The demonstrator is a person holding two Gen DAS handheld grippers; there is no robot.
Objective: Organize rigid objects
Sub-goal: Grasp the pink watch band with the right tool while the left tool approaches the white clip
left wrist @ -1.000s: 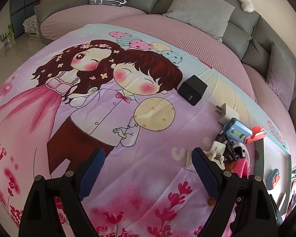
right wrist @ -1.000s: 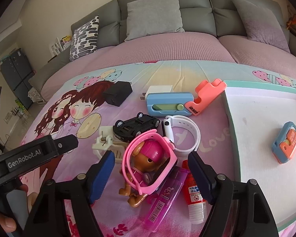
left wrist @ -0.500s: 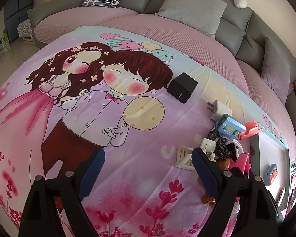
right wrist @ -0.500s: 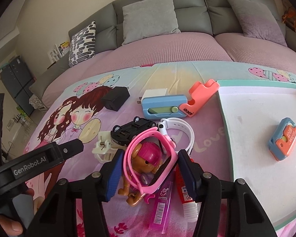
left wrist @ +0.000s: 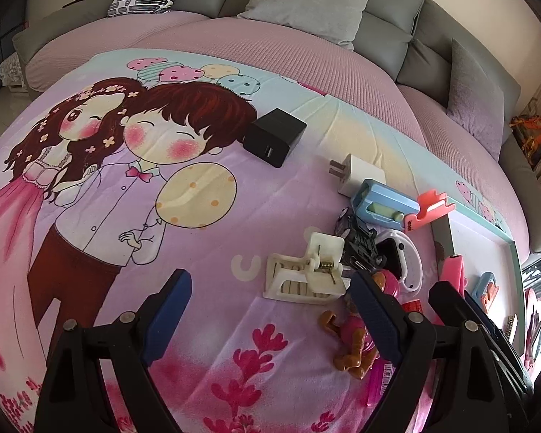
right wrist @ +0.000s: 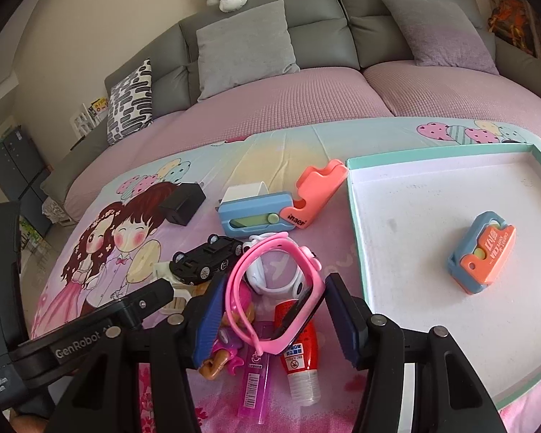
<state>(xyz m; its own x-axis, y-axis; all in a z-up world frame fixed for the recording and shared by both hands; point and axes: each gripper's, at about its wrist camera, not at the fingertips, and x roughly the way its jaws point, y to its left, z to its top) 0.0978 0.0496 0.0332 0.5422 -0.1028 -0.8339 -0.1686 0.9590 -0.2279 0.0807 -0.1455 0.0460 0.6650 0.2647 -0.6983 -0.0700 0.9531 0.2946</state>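
My right gripper (right wrist: 275, 285) is shut on a pink child's watch (right wrist: 299, 310) and holds it just above the pile on the cartoon blanket. Under it lie a toy dog figure (right wrist: 231, 328), a white watch (right wrist: 270, 278), a red glue bottle (right wrist: 299, 361) and a pink clear case (right wrist: 256, 382). A black toy car (right wrist: 207, 258) sits to the left. The white tray (right wrist: 414, 198) at the right holds one blue-and-orange item (right wrist: 481, 256). My left gripper (left wrist: 268, 288) hangs open over the blanket, just before a white clip (left wrist: 306, 274).
Behind the pile lie a blue box (right wrist: 254, 213), a coral holder (right wrist: 315, 187), a white charger (right wrist: 241, 191) and a black charger (right wrist: 182, 204). A grey sofa with cushions (right wrist: 245, 47) rings the far side. The left gripper's body (right wrist: 90, 332) is close on the right gripper's left.
The right jaws narrowed onto the pink watch and raised it off the toy dog. The left gripper slid right, toward the white clip and the pile, still open.
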